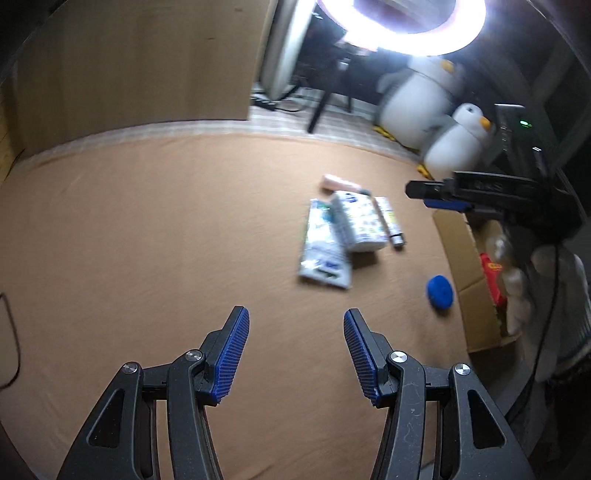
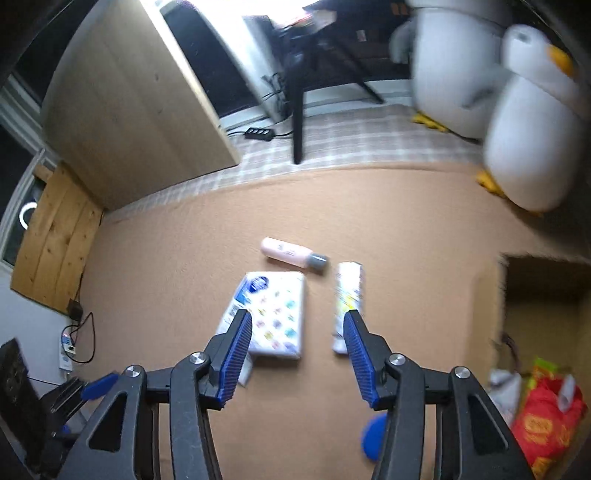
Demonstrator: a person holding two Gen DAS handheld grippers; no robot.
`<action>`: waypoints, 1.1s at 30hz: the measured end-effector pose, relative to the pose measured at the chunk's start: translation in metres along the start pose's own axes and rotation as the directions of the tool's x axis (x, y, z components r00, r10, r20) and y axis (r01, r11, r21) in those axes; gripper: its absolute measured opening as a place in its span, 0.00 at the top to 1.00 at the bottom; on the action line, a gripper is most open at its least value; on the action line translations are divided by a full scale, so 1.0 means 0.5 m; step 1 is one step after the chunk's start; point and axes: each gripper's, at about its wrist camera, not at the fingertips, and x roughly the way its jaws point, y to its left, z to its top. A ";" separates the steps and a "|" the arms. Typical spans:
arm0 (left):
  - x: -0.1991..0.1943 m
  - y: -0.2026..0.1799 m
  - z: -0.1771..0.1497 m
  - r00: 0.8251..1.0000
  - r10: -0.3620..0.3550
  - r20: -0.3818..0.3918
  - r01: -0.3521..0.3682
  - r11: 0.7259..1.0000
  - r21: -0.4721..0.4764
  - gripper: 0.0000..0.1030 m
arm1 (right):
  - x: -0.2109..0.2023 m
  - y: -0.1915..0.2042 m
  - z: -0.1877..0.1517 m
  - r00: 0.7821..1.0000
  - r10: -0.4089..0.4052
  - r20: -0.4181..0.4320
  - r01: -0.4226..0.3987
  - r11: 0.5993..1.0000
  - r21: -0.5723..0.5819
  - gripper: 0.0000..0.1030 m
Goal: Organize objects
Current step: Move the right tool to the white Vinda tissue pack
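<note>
On the tan cloth lie a pink bottle with a grey cap (image 2: 291,254), a white tissue pack with coloured prints (image 2: 275,315), a white tube (image 2: 347,295), a flat white-green packet (image 1: 323,245) and a blue ball (image 1: 440,290). The bottle (image 1: 338,181), pack (image 1: 360,221) and tube (image 1: 390,221) also show in the left wrist view. My left gripper (image 1: 295,354) is open and empty, well short of the pile. My right gripper (image 2: 297,356) is open and empty above the pack and tube; it shows in the left wrist view (image 1: 436,195) over the box.
An open cardboard box (image 1: 469,266) at the right holds a red packet (image 2: 543,424) and other items. Two plush penguins (image 2: 532,122) stand at the back right. A wooden cabinet (image 1: 140,62) and a ring light (image 1: 402,22) are behind.
</note>
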 end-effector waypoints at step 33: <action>-0.076 0.109 -0.047 0.995 0.100 0.030 -0.099 0.995 -0.027 0.45 | 0.161 0.072 0.070 0.982 -0.159 -0.105 0.155 0.987 -0.050 0.62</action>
